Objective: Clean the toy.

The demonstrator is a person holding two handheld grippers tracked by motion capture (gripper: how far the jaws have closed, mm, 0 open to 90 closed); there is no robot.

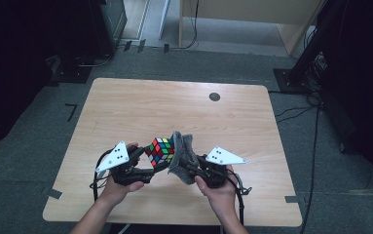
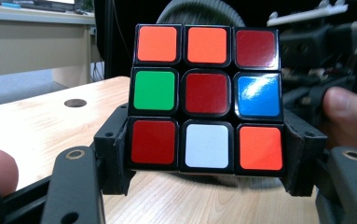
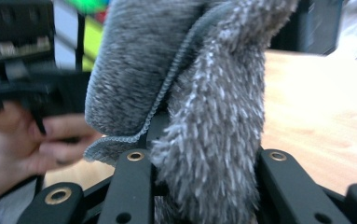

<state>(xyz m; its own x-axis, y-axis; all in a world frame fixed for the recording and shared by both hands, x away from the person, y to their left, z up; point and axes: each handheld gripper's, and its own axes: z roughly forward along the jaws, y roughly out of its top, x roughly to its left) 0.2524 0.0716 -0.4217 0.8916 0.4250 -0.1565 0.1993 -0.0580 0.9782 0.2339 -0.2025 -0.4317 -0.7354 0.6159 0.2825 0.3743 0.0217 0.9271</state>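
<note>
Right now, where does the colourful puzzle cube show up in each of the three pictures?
High view: puzzle cube at centre, above the table, left of the grey cloth.
Left gripper view: puzzle cube mid-frame, clamped between the jaws.
Right gripper view: a blurred green-yellow bit top left.
Shared landmark: wooden table.

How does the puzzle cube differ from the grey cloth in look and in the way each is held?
The puzzle cube is rigid, glossy and many-coloured; the grey cloth is soft, fuzzy and one colour. The cube sits squarely between the left tongs, clamped at its bottom row; the cloth is bunched in the right tongs and folds over them. Both are held above the table, close together.
</note>
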